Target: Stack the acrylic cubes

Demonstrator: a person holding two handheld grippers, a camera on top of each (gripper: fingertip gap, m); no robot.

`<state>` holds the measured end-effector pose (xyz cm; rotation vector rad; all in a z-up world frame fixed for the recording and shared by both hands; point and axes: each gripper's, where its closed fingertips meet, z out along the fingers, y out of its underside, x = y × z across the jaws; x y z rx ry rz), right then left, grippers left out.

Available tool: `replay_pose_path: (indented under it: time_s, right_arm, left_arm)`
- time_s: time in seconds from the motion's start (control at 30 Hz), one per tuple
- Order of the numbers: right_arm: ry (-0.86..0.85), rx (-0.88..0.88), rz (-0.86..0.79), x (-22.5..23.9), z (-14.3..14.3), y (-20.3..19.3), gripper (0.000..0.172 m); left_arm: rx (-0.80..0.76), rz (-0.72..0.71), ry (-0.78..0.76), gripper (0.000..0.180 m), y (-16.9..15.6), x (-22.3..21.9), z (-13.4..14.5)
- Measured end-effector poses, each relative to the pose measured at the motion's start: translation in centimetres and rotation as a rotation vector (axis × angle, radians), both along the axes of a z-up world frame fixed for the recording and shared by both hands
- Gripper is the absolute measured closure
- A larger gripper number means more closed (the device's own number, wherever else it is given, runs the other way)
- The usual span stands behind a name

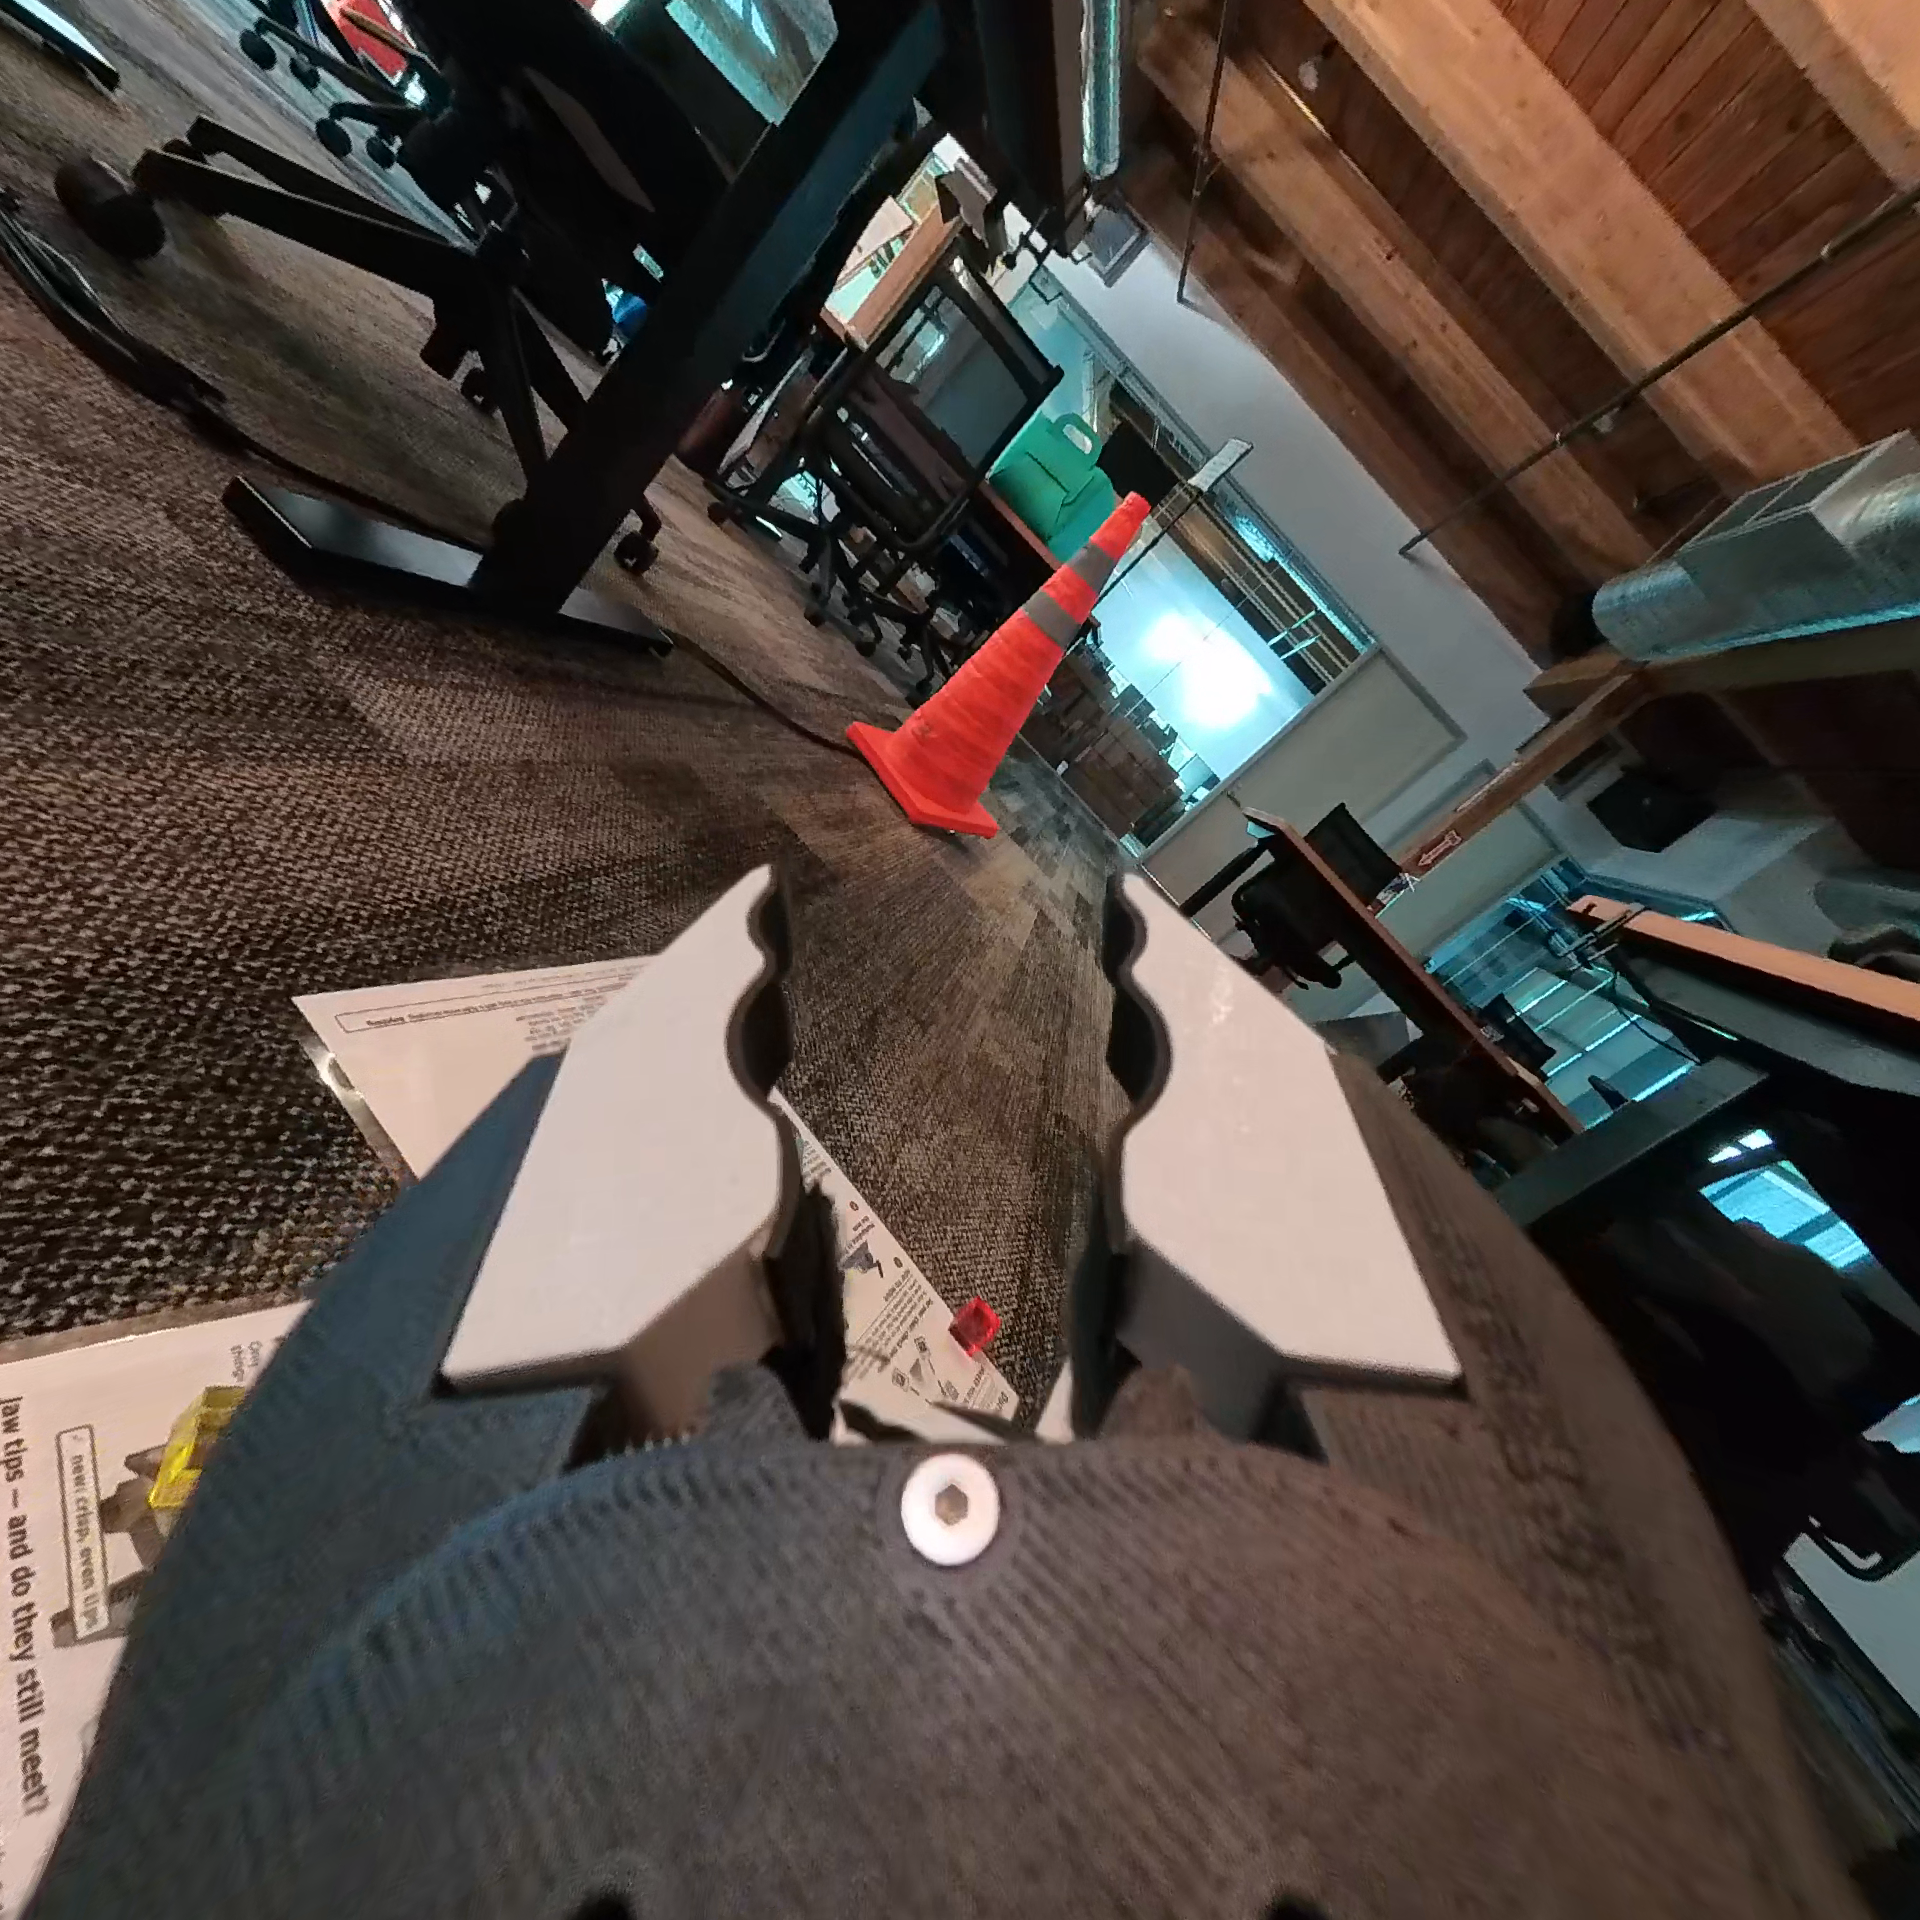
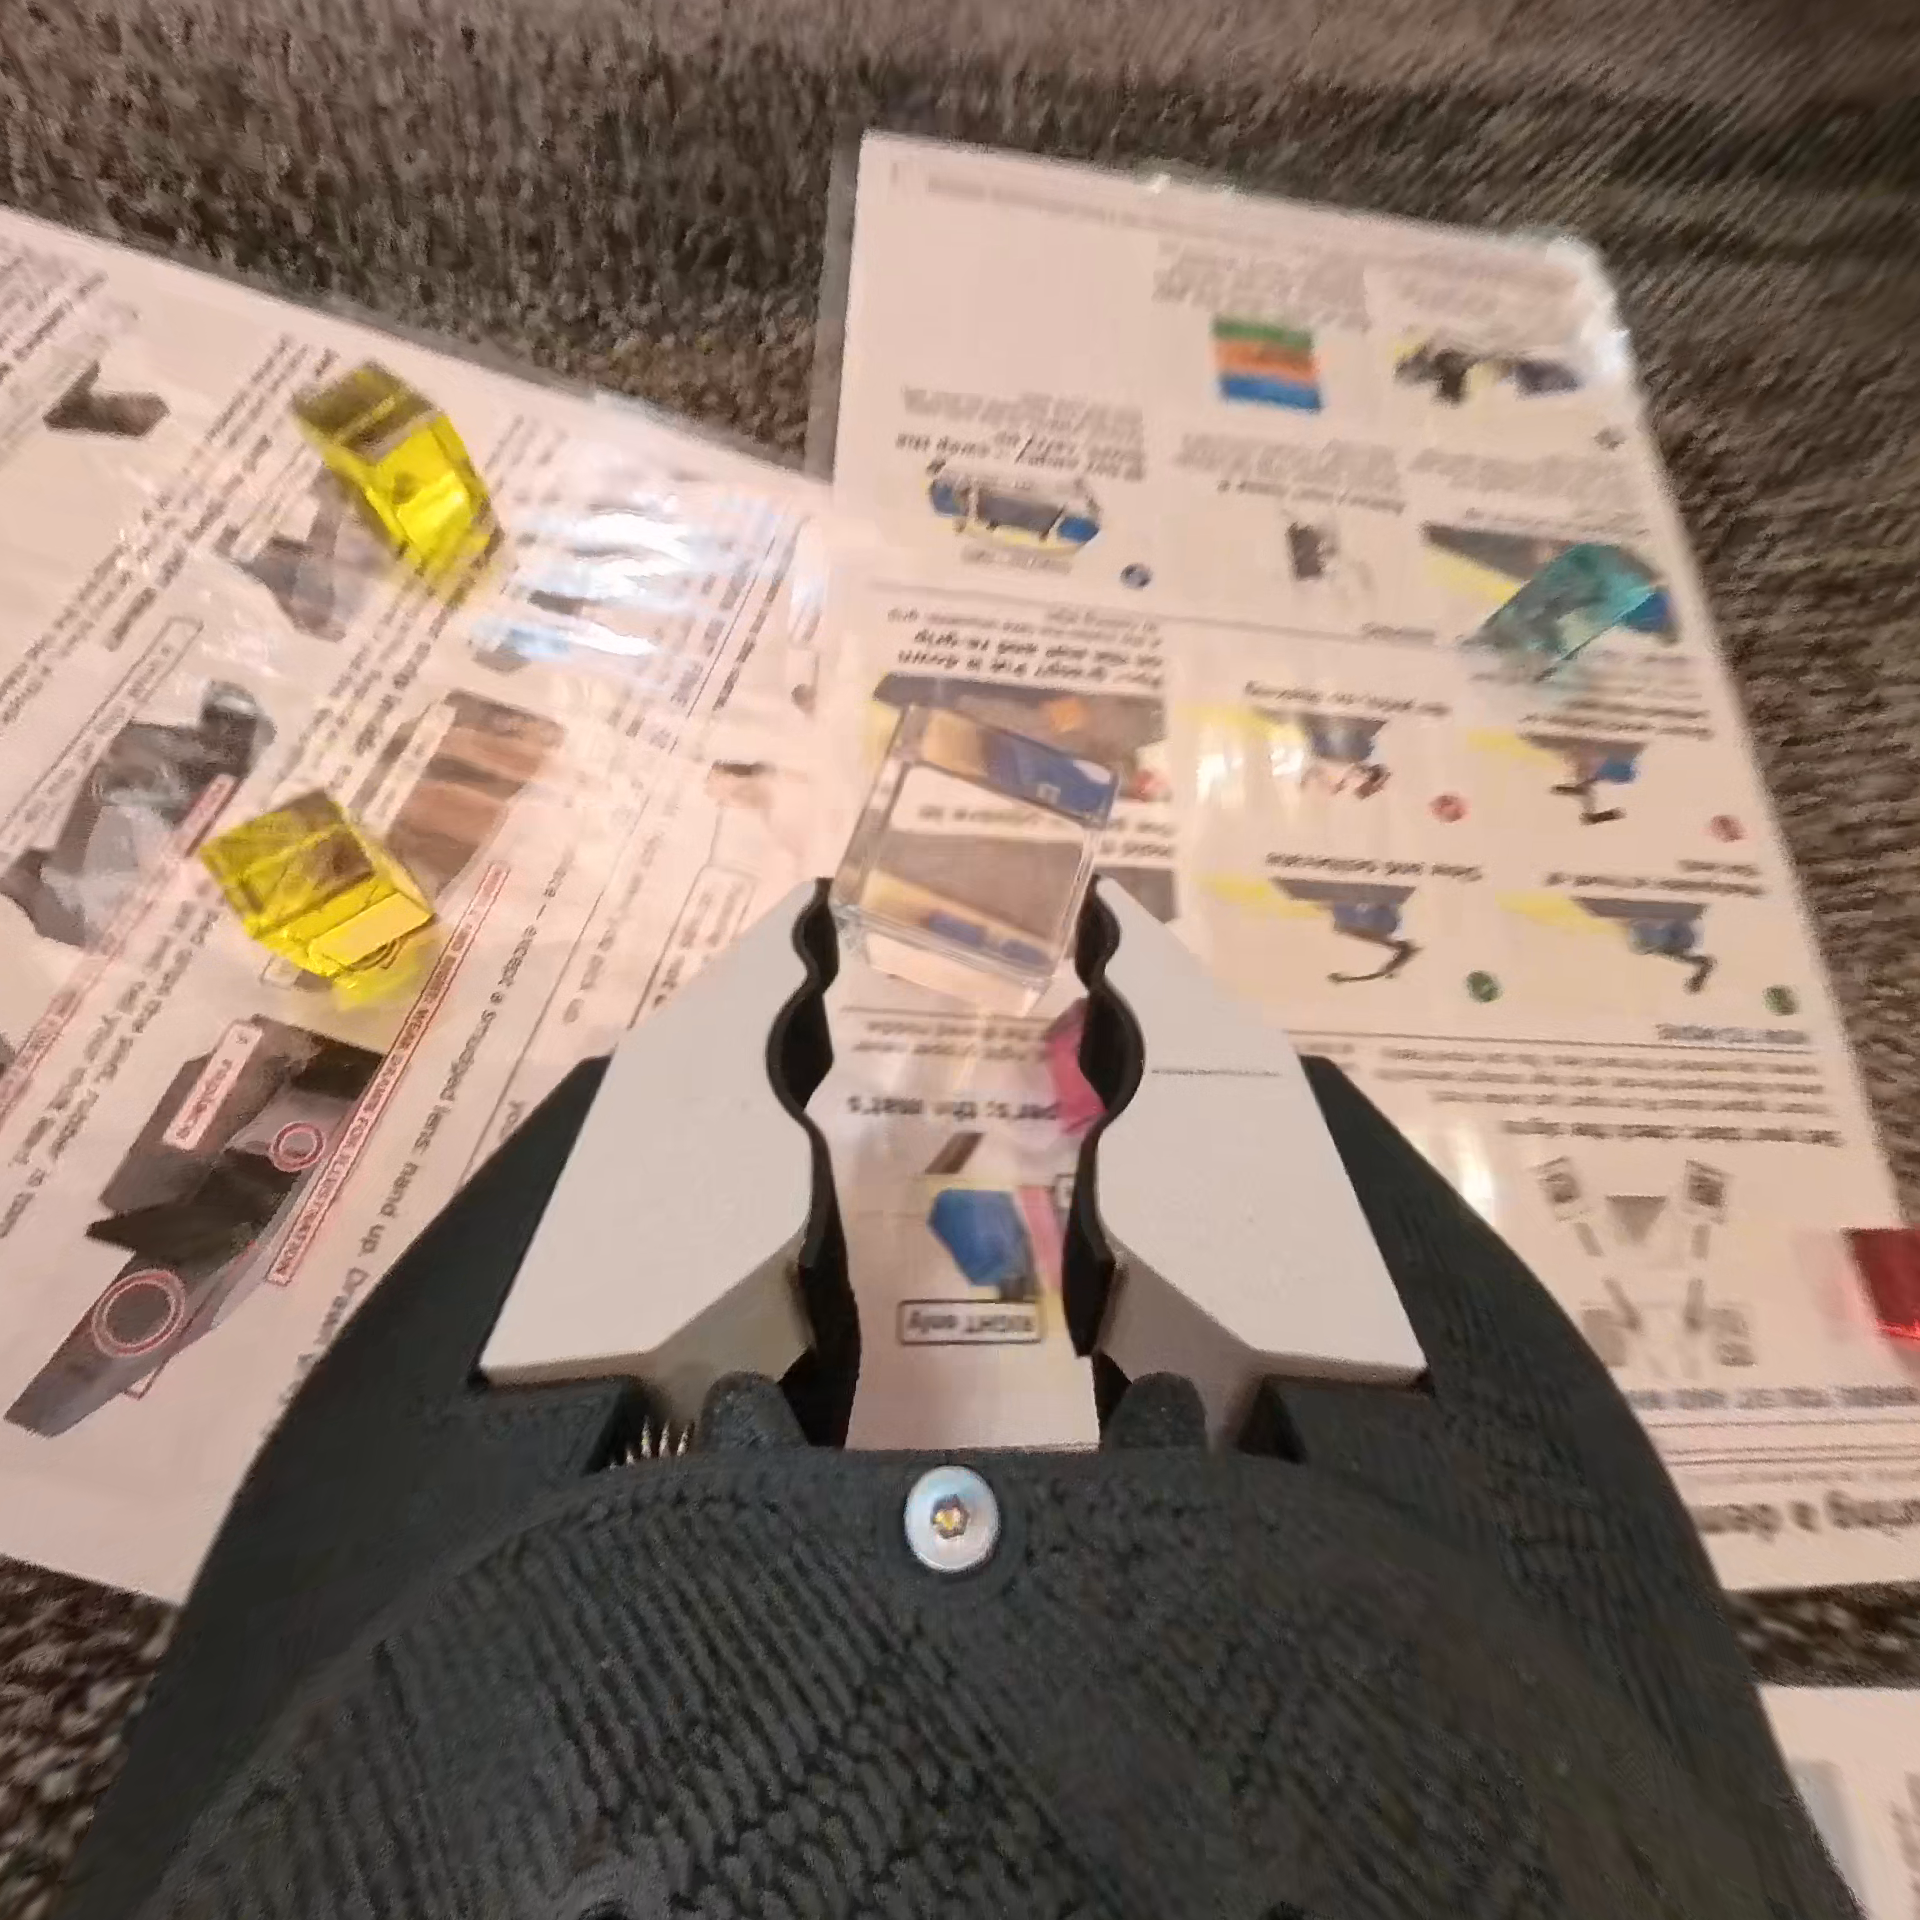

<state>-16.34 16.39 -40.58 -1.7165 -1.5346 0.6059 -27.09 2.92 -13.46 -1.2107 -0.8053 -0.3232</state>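
My right gripper (image 2: 956,914) is shut on a clear cube (image 2: 977,873). Both dark pads touch its sides at the fingertips, and it sits tilted over a laminated printed sheet (image 2: 1455,1081). A pink piece (image 2: 1075,1070) shows just behind the cube, by the right finger. My left gripper (image 1: 945,904) is open with nothing between its fingers. It points low across the carpet (image 1: 312,810) towards an orange cone (image 1: 997,665). A small red block (image 1: 977,1328) lies on a sheet below the left gripper's fingers.
Two yellow blocks (image 2: 400,473) (image 2: 312,894) lie on the left sheet (image 2: 623,665). A teal block (image 2: 1558,603) and a red block (image 2: 1886,1288) lie on the right sheet. Desk legs and chairs (image 1: 540,312) stand beyond on the carpet. Measured from the fingertips, the teal block (image 2: 1558,603) is 20 cm or so from the right gripper and 45 cm from the left.
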Motion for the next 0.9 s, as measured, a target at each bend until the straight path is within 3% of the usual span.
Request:
replay_pose_path:
  time_s: [0.1,0.23,0.5,0.9]
  right_arm:
    - [0.057,0.01,-0.051,0.5,2.1,2.0,0.128]
    - [0.066,0.002,-0.128,2.2,2.7,4.5,0.127]
    - [0.013,-0.031,-0.225,5.2,0.8,7.5,0.127]
    - [-0.048,-0.043,-0.227,6.3,-1.6,7.7,0.127]
  left_arm:
    - [-0.007,-0.009,-0.006,0.121,0.3,0.1,-0.3]
    - [-0.019,-0.018,-0.008,0.121,0.6,0.3,-0.6]
    - [-0.016,-0.031,-0.026,0.121,0.7,0.3,-0.8]
    - [-0.02,-0.04,-0.031,0.121,0.9,0.5,-0.9]
